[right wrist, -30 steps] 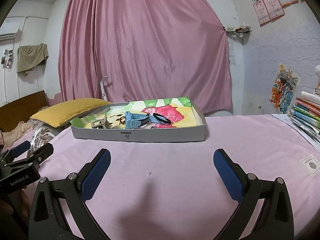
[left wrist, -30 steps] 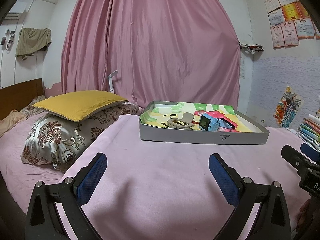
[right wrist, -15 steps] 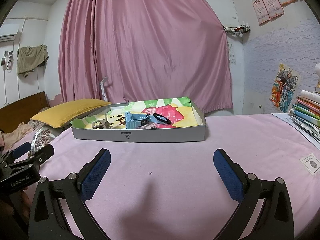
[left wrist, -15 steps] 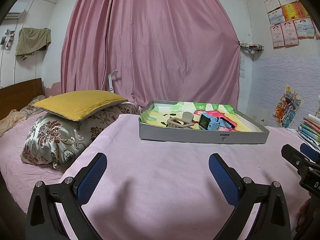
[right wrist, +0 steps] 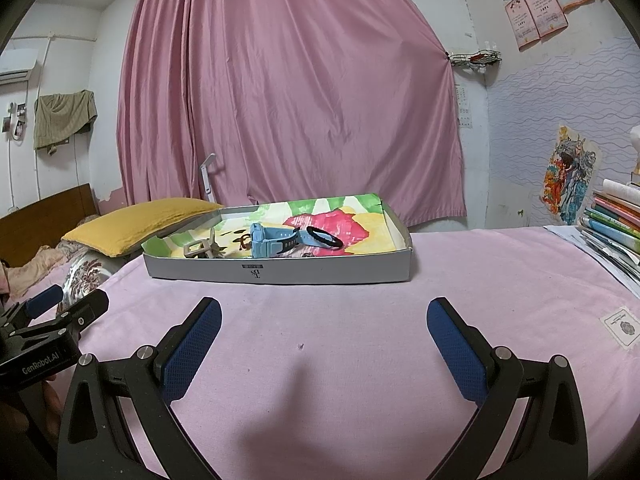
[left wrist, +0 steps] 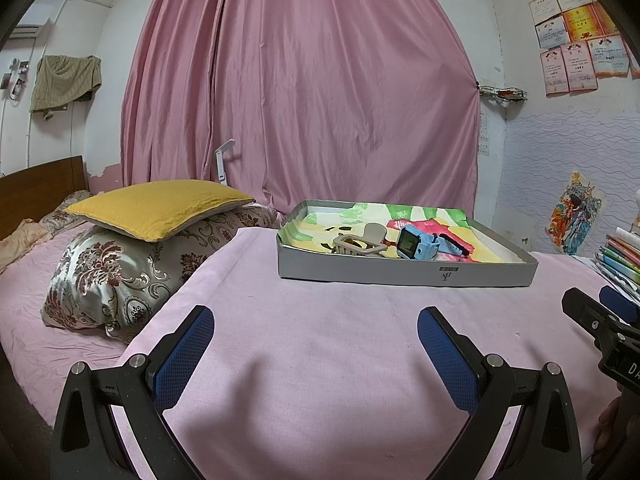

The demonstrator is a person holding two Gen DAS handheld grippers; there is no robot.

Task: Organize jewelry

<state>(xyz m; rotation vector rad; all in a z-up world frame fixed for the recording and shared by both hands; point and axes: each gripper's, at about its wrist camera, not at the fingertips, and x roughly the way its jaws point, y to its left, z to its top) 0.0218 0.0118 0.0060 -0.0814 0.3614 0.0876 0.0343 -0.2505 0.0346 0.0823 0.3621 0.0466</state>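
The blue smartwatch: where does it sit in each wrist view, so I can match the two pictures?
Left wrist: blue smartwatch right of centre, screen facing the camera, inside the grey tray.
Right wrist: blue smartwatch left of centre, seen side-on, in the tray beside a black band.
Shared landmark: the logo on the tray's near wall.

Pink curtain (left wrist: 304,92) behind bed; yellow cushion (left wrist: 156,208) atop floral pillow (left wrist: 120,276); book stack (right wrist: 612,224) at right; certificates (left wrist: 576,28) on wall.
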